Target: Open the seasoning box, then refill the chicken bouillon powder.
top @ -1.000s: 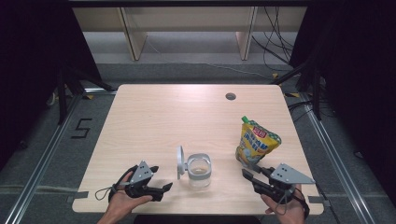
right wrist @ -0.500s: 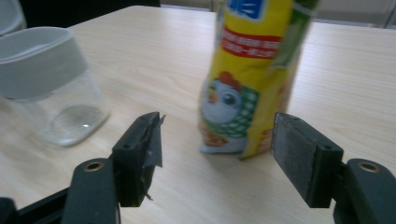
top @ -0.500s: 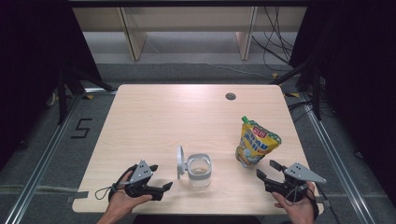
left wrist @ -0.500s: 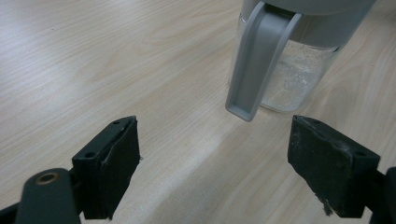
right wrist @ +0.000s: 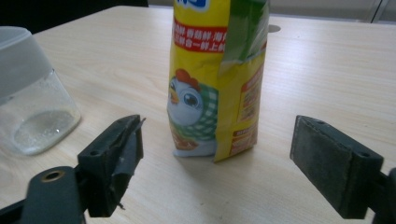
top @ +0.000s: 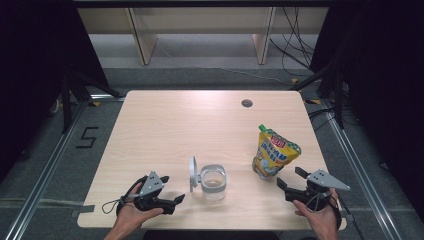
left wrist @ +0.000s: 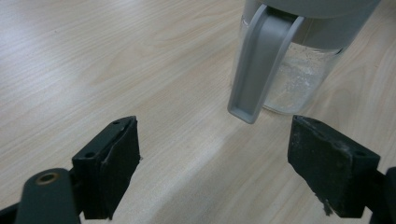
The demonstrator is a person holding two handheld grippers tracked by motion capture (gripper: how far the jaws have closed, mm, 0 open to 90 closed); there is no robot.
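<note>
A yellow stand-up pouch [top: 272, 152] [right wrist: 218, 79] with a cartoon chick print stands upright on the right of the wooden table [top: 200, 125]. My right gripper [top: 291, 178] [right wrist: 217, 168] lies just in front of it; its jaws have just been opening, stand wide, and hold nothing. A clear jar [top: 213, 181] [left wrist: 299, 60] with a grey rim holds a little pale powder, its grey lid [top: 192, 173] swung open to the left. My left gripper [top: 172, 189] [left wrist: 215, 168] rests low beside the jar, open and empty, with the lid's grey clasp [left wrist: 259, 60] ahead of its jaws.
A round cable hole [top: 246, 103] sits near the table's far right edge. Beyond the table are wooden shelf legs [top: 142, 35] and loose cables [top: 295, 55] on the floor. A metal frame rail [top: 45, 170] runs along the left.
My right gripper let go of the pouch, its jaws spread wide, and it drew back toward the front right. The pouch stands free. The left hand stayed put.
</note>
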